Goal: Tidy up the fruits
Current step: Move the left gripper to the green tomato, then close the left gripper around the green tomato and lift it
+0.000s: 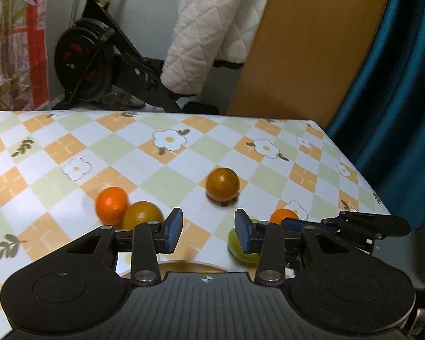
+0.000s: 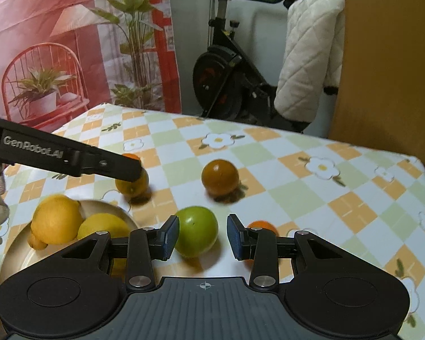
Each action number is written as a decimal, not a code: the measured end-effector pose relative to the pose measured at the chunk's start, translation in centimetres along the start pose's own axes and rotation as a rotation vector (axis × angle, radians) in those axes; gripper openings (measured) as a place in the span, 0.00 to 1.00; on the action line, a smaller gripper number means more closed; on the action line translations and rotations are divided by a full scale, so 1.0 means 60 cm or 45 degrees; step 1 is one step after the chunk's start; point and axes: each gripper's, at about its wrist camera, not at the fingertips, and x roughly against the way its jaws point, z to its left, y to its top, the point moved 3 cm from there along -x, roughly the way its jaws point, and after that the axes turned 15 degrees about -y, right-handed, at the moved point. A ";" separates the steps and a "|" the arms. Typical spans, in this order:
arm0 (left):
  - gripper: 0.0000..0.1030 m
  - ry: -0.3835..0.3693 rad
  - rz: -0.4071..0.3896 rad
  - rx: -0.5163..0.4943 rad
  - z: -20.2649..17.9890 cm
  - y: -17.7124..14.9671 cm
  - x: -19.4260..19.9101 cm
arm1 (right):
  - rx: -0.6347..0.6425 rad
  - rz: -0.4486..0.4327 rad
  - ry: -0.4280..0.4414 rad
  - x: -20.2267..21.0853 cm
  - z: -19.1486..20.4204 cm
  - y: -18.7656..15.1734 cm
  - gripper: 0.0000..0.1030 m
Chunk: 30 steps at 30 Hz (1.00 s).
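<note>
- Right wrist view: the right gripper (image 2: 202,236) hangs with jaws apart, empty, the green fruit (image 2: 196,231) just beyond them, mid-table (image 2: 297,175).
- The left gripper (image 1: 208,231) is likewise parted and empty.
- Two lemons (image 2: 56,219) lie on the plate (image 2: 12,250) near the table's left edge.

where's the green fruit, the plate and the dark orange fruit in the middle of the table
green fruit (image 2: 196,235): right wrist view, middle of its front skin
plate (image 2: 14,250): right wrist view, bare left rim
dark orange fruit (image 2: 220,177): right wrist view, centre of its face
</note>
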 end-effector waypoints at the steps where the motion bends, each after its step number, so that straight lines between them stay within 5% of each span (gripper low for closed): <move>1: 0.41 -0.010 0.011 -0.001 0.000 0.001 -0.005 | -0.003 0.007 0.005 -0.003 0.000 -0.002 0.34; 10: 0.41 -0.109 0.113 0.001 -0.015 -0.004 -0.059 | -0.038 0.030 0.078 -0.023 0.004 -0.003 0.40; 30: 0.45 -0.173 0.211 0.050 -0.020 -0.026 -0.099 | -0.136 0.078 0.097 -0.041 0.002 -0.019 0.41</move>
